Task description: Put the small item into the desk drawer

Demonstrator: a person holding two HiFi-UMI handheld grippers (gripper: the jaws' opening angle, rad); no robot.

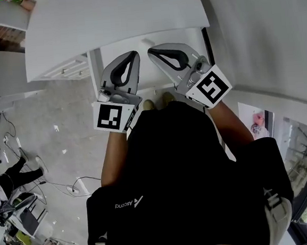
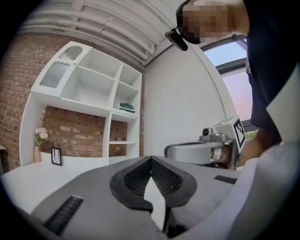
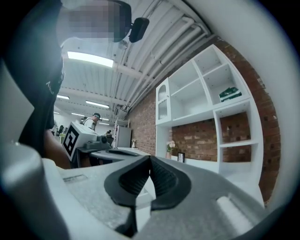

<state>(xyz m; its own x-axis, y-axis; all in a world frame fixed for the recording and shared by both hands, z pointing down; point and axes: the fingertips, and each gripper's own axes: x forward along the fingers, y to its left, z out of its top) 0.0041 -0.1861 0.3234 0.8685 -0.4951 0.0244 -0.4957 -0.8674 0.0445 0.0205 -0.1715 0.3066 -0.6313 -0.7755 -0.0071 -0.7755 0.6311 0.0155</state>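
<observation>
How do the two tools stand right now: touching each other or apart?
Apart. The head view shows a strip of the white desk between the tips of the left tool and the right tool.

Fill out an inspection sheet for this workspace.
Surface: white desk, bare where the head view shows it.
Job's things: small item, nothing seen; drawer, not made out.
Clutter: vase of flowers and picture frame at the foot of the shelf unit.
Grippers: left gripper and right gripper, both with jaws together and nothing between them.
Cables: loose cables on the grey floor.
Surroundings: brick wall behind the shelves.
</observation>
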